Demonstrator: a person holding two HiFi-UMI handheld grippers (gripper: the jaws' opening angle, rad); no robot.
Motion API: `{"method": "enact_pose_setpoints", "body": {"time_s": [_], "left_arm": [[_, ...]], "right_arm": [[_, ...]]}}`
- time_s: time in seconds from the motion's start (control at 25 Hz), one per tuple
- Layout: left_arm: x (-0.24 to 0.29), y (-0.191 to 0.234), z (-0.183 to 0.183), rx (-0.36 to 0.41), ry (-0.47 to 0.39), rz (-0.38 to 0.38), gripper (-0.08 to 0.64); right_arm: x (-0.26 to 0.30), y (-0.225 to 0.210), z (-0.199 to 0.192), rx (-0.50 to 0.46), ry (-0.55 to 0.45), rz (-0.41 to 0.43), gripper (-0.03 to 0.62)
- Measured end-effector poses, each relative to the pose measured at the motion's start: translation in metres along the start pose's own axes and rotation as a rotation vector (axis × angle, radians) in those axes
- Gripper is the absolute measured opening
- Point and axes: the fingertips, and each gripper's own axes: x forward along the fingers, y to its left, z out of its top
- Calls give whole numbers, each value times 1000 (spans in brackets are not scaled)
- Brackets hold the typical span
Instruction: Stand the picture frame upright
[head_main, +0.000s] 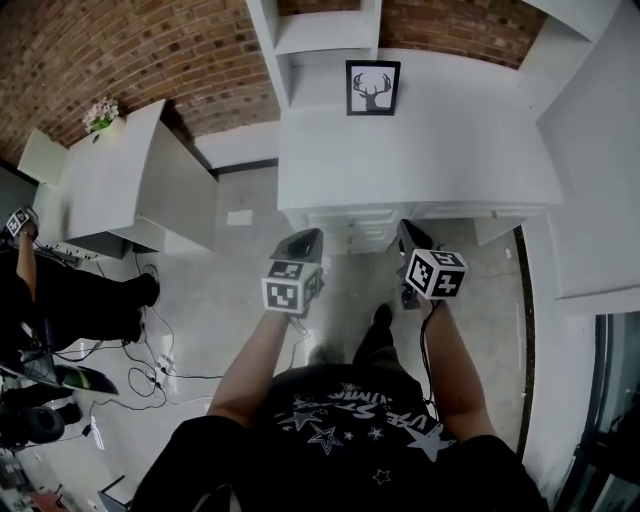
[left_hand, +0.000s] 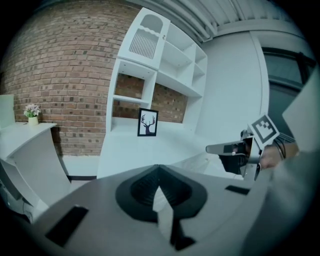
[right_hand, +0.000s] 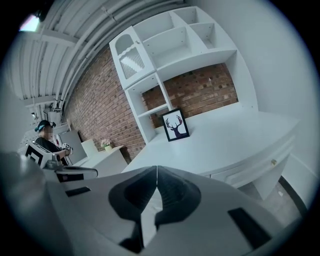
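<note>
A black picture frame (head_main: 373, 88) with a deer-head print stands upright at the back of the white desk (head_main: 430, 160), against the shelf unit. It also shows in the left gripper view as the frame (left_hand: 148, 122) and in the right gripper view as the frame (right_hand: 175, 125). My left gripper (head_main: 309, 238) and right gripper (head_main: 409, 232) hang in front of the desk's near edge, well short of the frame. Both are shut with nothing between the jaws, as seen at the left gripper (left_hand: 159, 168) and the right gripper (right_hand: 157, 171).
A white shelf unit (head_main: 325, 40) rises behind the desk against a brick wall. A second white counter (head_main: 130, 175) with a small flower pot (head_main: 100, 115) stands to the left. Another person (head_main: 60, 295) is at the far left, with cables (head_main: 150, 370) on the floor.
</note>
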Motion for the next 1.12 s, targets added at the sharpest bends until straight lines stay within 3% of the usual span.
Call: {"method": "enact_pose_setpoints", "body": {"time_s": [0.6, 0.88, 1.12], "left_arm": [[-77, 1, 4, 42, -78, -123, 18], [-100, 7, -6, 31, -74, -158, 18], [-108, -9, -10, 29, -86, -178, 18]], "right_arm": [[-61, 80, -26, -50, -24, -76, 15], [-82, 100, -40, -36, -34, -123, 15], [-94, 110, -44, -53, -36, -113, 15]]}}
